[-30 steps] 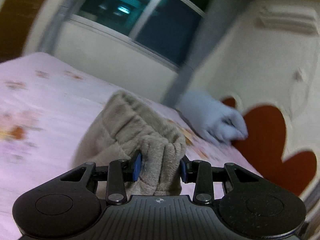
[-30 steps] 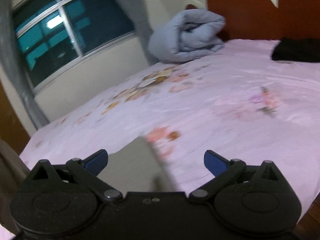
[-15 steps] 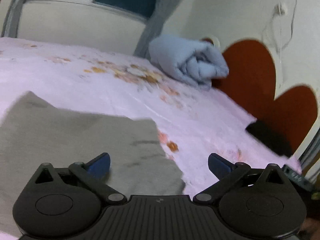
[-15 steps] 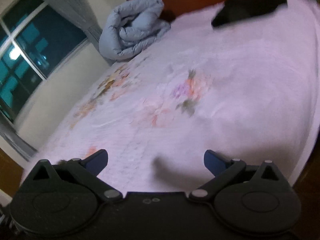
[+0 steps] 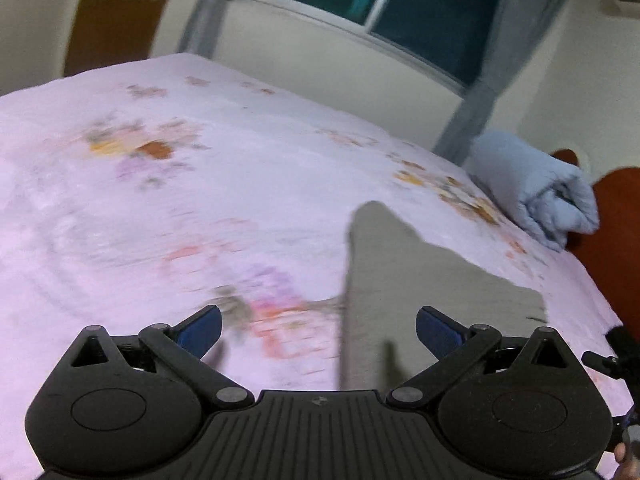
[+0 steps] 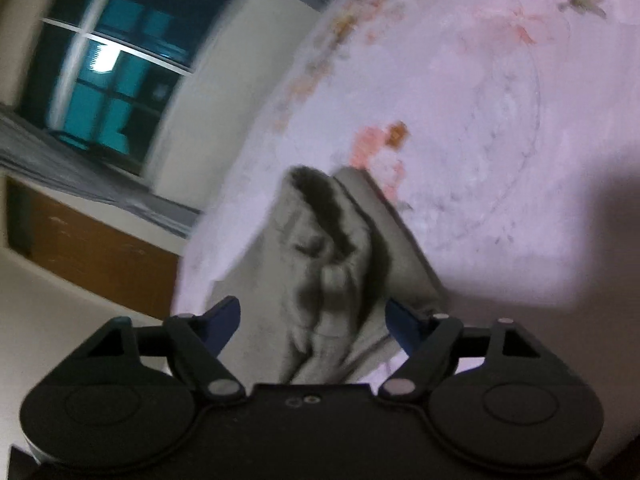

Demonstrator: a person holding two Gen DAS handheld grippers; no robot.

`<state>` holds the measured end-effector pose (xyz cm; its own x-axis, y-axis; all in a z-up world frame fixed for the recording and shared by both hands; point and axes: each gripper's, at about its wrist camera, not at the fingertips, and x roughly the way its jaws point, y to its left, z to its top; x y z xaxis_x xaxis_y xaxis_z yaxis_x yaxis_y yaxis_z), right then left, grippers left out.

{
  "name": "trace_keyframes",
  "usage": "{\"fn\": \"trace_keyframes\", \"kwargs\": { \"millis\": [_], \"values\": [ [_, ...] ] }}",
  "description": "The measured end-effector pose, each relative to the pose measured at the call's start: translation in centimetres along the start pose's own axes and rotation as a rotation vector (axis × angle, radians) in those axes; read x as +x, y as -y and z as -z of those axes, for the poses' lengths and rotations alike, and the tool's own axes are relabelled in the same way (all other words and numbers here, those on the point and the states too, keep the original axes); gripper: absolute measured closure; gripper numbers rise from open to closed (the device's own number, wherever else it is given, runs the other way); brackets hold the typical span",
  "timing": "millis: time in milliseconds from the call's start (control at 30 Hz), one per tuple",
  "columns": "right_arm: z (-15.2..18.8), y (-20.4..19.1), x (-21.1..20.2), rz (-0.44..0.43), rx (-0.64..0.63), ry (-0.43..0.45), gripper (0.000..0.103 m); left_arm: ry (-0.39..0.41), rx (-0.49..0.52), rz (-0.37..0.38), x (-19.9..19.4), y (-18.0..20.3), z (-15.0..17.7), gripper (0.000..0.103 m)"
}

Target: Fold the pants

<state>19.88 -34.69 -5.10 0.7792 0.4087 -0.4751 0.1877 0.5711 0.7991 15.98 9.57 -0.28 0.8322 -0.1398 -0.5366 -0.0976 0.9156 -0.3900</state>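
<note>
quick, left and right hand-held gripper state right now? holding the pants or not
Left hand-held gripper: open, holding nothing; pants lie flat on the bed.
Right hand-held gripper: open, a bunched part of the pants between its fingers, not clamped.

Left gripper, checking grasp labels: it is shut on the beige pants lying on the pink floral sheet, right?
Not shut. The left wrist view shows the left gripper open, its blue pads wide apart, gripping nothing. The beige pants do lie on the pink floral sheet.

no readable text, labels or numbers
</note>
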Motion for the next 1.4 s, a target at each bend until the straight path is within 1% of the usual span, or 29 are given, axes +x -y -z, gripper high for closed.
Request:
{"fn": "trace_keyframes", "kwargs": {
  "millis": [100, 167, 200, 233, 267, 300, 333, 367, 400, 467, 500, 533, 567, 600, 633, 700, 833, 900, 933, 1000, 1033, 1067, 1133, 1200, 1233, 1267, 1333, 1367, 1400],
  "values": [
    [0.0, -0.7, 1.2, 0.061, 0.023, 0.005, 0.023, 0.002, -0.028, -0.008, 0.7, -1.9, 0.2, 0.001],
    [-0.3, -1.4, 1.7, 0.110, 0.013, 0.009, 0.016, -0.003, -0.036, -0.017, 1.8, -1.8, 0.6, 0.001],
    [-0.4, -2.0, 2.2, 0.147, -0.005, 0.002, 0.016, -0.007, -0.040, -0.019, 2.3, -1.9, 0.8, 0.001],
    [-0.5, -2.5, 2.6, 0.168, -0.024, 0.002, 0.038, -0.011, -0.048, -0.020, 2.5, -2.4, 1.1, 0.001],
    [-0.4, -3.0, 2.8, 0.145, -0.052, -0.003, 0.081, -0.015, -0.060, -0.022, 2.7, -2.9, 1.3, 0.001],
    [-0.3, -4.1, 3.0, 0.134, -0.108, 0.000, 0.081, -0.018, -0.069, -0.023, 2.7, -3.4, 1.6, 0.001],
    [-0.2, -5.1, 2.4, 0.088, -0.151, 0.027, 0.082, -0.019, -0.077, -0.021, 2.8, -3.8, 1.8, 0.001],
    [-0.1, -5.9, 1.4, 0.009, -0.174, 0.062, 0.083, -0.014, -0.100, -0.014, 2.6, -4.2, 1.9, 0.001],
    [0.1, -6.6, 0.1, -0.061, -0.185, 0.107, 0.083, -0.001, -0.122, 0.003, 2.4, -4.6, 1.9, 0.001],
    [0.4, -6.2, -1.1, -0.118, -0.192, 0.159, 0.083, 0.001, -0.134, 0.015, 2.6, -4.9, 1.8, 0.001],
    [0.6, -4.9, -0.9, -0.113, -0.182, 0.168, 0.082, -0.004, -0.128, 0.015, 2.8, -4.8, 1.8, 0.001],
    [0.4, -2.8, 0.3, -0.055, -0.134, 0.137, 0.082, -0.008, -0.120, 0.019, 2.9, -4.7, 1.8, 0.001],
    [0.1, -0.4, 2.1, 0.032, -0.031, 0.050, 0.082, -0.013, -0.111, 0.025, 3.1, -4.5, 1.8, 0.001],
    [0.0, 2.1, 2.9, 0.043, 0.075, 0.004, 0.082, -0.021, -0.098, 0.038, 3.3, -4.2, 1.8, 0.001],
    [0.0, 2.7, 2.3, 0.004, 0.080, 0.035, 0.081, -0.039, -0.076, 0.058, 3.4, -3.8, 1.9, 0.001],
    [0.2, 1.8, 1.8, -0.004, 0.043, 0.044, 0.080, -0.078, -0.003, 0.060, 3.6, -2.5, 2.1, 0.001],
    [-0.2, 1.3, 1.7, -0.009, 0.075, 0.026, 0.076, -0.149, 0.175, 0.034, 4.8, 0.6, 2.5, 0.001],
    [-0.4, 1.5, 1.9, -0.011, 0.086, 0.013, 0.073, -0.174, 0.243, 0.000, 5.6, 2.0, 3.0, 0.001],
    [-0.4, 1.6, 1.9, -0.011, 0.086, 0.007, 0.070, -0.176, 0.260, -0.008, 5.8, 2.6, 3.1, 0.001],
    [-0.1, 1.4, 2.2, -0.004, 0.073, -0.003, 0.056, -0.186, 0.294, -0.035, 6.8, 3.5, 3.2, 0.001],
    [0.0, 1.2, 2.4, -0.012, 0.059, -0.006, 0.046, -0.197, 0.312, -0.053, 7.4, 3.8, 3.2, 0.001],
    [0.2, 0.7, 2.6, -0.010, 0.038, -0.008, 0.045, -0.199, 0.337, -0.071, 7.9, 4.3, 3.4, 0.000],
    [0.4, -0.1, 3.0, 0.014, -0.014, -0.014, 0.046, -0.186, 0.355, -0.124, 8.3, 4.8, 3.4, 0.000],
    [0.5, -0.8, 3.5, 0.057, -0.059, -0.021, 0.057, -0.153, 0.305, -0.144, 8.1, 4.3, 3.1, 0.000],
    [0.5, -0.9, 3.7, 0.075, -0.074, -0.025, 0.068, -0.134, 0.274, -0.147, 7.9, 4.0, 3.1, 0.000],
    [0.5, -1.1, 3.7, 0.069, -0.086, -0.033, 0.074, -0.102, 0.215, -0.147, 7.3, 3.4, 3.0, 0.001],
    [0.5, -2.0, 2.8, -0.007, -0.120, -0.009, 0.075, -0.044, 0.162, -0.158, 6.2, 2.6, 3.2, 0.000],
    [0.5, -2.5, 2.1, -0.053, -0.143, 0.011, 0.075, -0.060, 0.132, -0.162, 6.4, 1.9, 3.5, 0.000],
    [0.8, -3.0, 1.7, -0.063, -0.185, 0.025, 0.075, -0.090, 0.098, -0.155, 6.9, 1.3, 3.6, 0.000]
  ]
}}
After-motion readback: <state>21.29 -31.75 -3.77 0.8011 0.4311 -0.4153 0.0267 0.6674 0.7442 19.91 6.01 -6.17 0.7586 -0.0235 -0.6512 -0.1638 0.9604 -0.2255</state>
